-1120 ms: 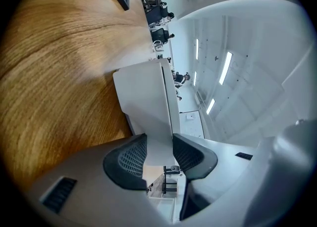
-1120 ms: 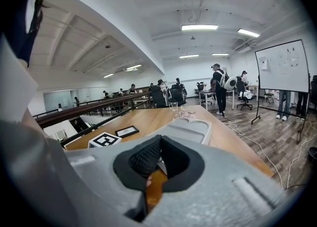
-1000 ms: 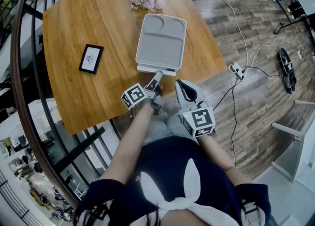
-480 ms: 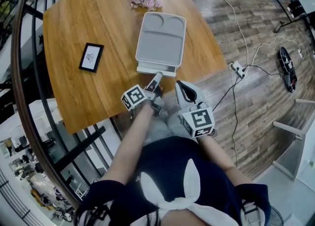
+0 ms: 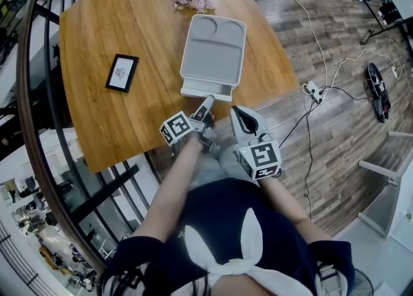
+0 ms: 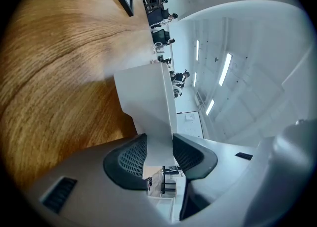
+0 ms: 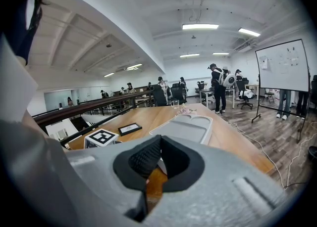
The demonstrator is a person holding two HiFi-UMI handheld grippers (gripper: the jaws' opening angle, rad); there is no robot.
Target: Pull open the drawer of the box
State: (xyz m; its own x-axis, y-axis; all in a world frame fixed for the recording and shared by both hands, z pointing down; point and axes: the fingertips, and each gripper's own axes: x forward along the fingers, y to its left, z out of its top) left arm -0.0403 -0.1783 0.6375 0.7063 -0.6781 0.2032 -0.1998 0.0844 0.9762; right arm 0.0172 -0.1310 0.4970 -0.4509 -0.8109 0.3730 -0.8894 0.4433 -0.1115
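Head view: the grey box (image 5: 213,46) sits at the near edge of the desk (image 5: 116,24), its drawer (image 5: 206,89) protruding slightly.

Left gripper view: the left gripper (image 6: 159,144) jaws clamp the drawer's front panel.

Right gripper view: the right gripper (image 7: 159,149) jaws are closed together and empty, short of the box.

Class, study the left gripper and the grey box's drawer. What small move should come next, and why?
Probably draw the left gripper straight back toward the person without loosening its grip. Its pads are clamped on the front panel of the drawer, and only a narrow strip of the drawer shows out of the box. The right gripper is shut, empty and apart from the box.
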